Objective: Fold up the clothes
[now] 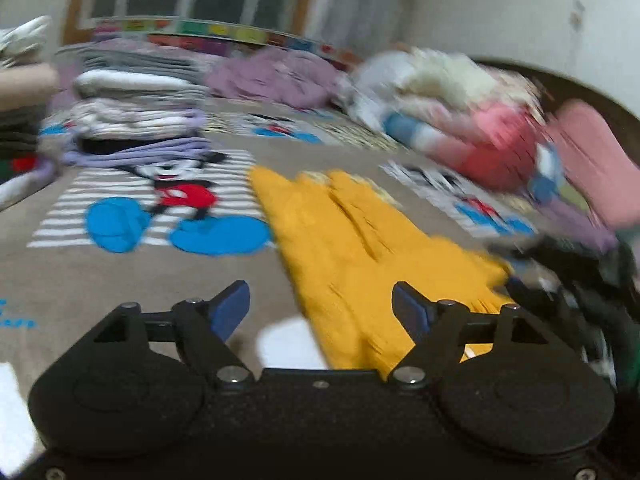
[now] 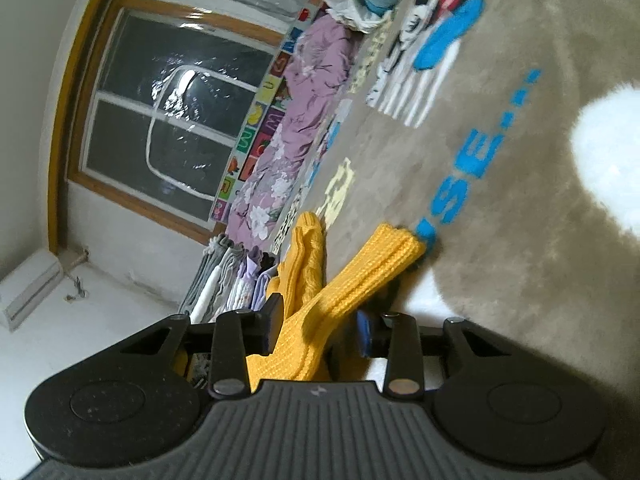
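A yellow knitted garment (image 1: 352, 248) lies spread on the grey cartoon-print blanket (image 1: 132, 288), running from the middle towards the near right. My left gripper (image 1: 320, 304) is open and empty just above the garment's near end. In the right wrist view, tilted sideways, my right gripper (image 2: 320, 328) is shut on a fold of the same yellow garment (image 2: 352, 280), whose ribbed end rests on the blanket (image 2: 500, 240).
A stack of folded clothes (image 1: 136, 116) stands at the back left. Purple floral bedding (image 1: 280, 76) lies along the window wall. A heap of unfolded pink, white and blue clothes (image 1: 472, 120) fills the back right. Dark clothes (image 1: 592, 280) lie at the right edge.
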Demonstrator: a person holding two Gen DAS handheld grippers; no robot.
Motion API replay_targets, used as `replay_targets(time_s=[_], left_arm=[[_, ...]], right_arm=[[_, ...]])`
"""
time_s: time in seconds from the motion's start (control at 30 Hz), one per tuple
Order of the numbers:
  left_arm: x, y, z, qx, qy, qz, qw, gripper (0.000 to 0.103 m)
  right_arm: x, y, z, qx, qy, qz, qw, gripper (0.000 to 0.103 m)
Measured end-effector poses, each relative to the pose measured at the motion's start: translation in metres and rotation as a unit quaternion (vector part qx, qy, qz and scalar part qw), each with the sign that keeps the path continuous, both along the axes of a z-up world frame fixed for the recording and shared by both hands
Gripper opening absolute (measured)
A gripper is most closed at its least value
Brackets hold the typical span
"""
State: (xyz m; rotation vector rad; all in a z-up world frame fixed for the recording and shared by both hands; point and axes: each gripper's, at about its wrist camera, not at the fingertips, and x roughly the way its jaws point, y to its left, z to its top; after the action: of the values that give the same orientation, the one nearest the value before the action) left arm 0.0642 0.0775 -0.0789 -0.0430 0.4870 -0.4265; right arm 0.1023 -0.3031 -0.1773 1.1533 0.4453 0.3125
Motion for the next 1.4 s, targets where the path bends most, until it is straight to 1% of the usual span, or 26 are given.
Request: replay_targets(time_s=[0.07,0.1,0.13,0.17,0.23,0.27,0.3,0.33,0.4,0.5,0.57,0.77,0.93,1.13,1.4], left_arm=[[-0.011,-0.023,-0.003,0.045,-0.021,-0.041,0.9979,0.078],[-0.015,-0.034,-0.005,0.071,-0.027,-0.056,0.9955,0.078],[-0.019,-0.046,-0.008,0.097,-0.034,-0.072,0.9921,0.076],[-0.021,-0.055,-0.012,0.115,-0.037,-0.082,0.9892,0.072],[-0.02,-0.065,-0.021,0.135,-0.029,-0.097,0.9857,0.056],[-0.018,-0.066,-0.025,0.135,-0.023,-0.103,0.9852,0.056],[-0.016,-0.067,-0.029,0.133,-0.017,-0.108,0.9851,0.056],[-0.013,-0.067,-0.033,0.129,-0.009,-0.114,0.985,0.056],[-0.011,-0.065,-0.039,0.126,0.0,-0.121,0.9847,0.056],[-0.008,-0.066,-0.041,0.123,0.008,-0.124,0.9846,0.055],[-0.01,-0.063,-0.04,0.11,0.013,-0.127,0.9857,0.055],[-0.008,-0.057,-0.04,0.094,0.019,-0.135,0.9862,0.054],[-0.005,-0.049,-0.04,0.073,0.026,-0.141,0.987,0.054],[0.0,-0.038,-0.039,0.039,0.035,-0.148,0.9876,0.054],[0.004,-0.025,-0.041,-0.002,0.043,-0.151,0.9876,0.054]], right_arm=[[0.001,-0.001,0.0,0.006,0.008,-0.004,1.0,0.034],[0.002,-0.001,0.0,0.008,0.009,-0.006,1.0,0.034],[0.002,-0.001,0.001,0.006,0.011,-0.009,1.0,0.033],[0.003,0.0,0.003,0.005,0.012,-0.01,1.0,0.033],[0.006,0.002,0.007,-0.002,0.011,-0.013,1.0,0.03],[0.007,0.004,0.011,-0.008,0.011,-0.014,1.0,0.023],[0.008,0.006,0.014,-0.014,0.01,-0.015,1.0,0.017],[0.01,0.008,0.019,-0.021,0.009,-0.015,1.0,0.014],[0.013,0.012,0.028,-0.036,0.004,-0.014,0.999,0.013],[0.019,0.015,0.045,-0.056,-0.007,-0.012,0.998,0.012],[0.023,0.02,0.061,-0.085,-0.015,-0.002,0.996,0.012],[0.043,0.043,0.109,-0.179,-0.029,0.028,0.983,0.011],[0.066,0.07,0.142,-0.243,-0.016,0.041,0.969,0.011],[0.09,0.11,0.166,-0.294,0.0,0.049,0.954,0.011],[0.122,0.16,0.176,-0.34,0.029,0.062,0.938,0.011]])
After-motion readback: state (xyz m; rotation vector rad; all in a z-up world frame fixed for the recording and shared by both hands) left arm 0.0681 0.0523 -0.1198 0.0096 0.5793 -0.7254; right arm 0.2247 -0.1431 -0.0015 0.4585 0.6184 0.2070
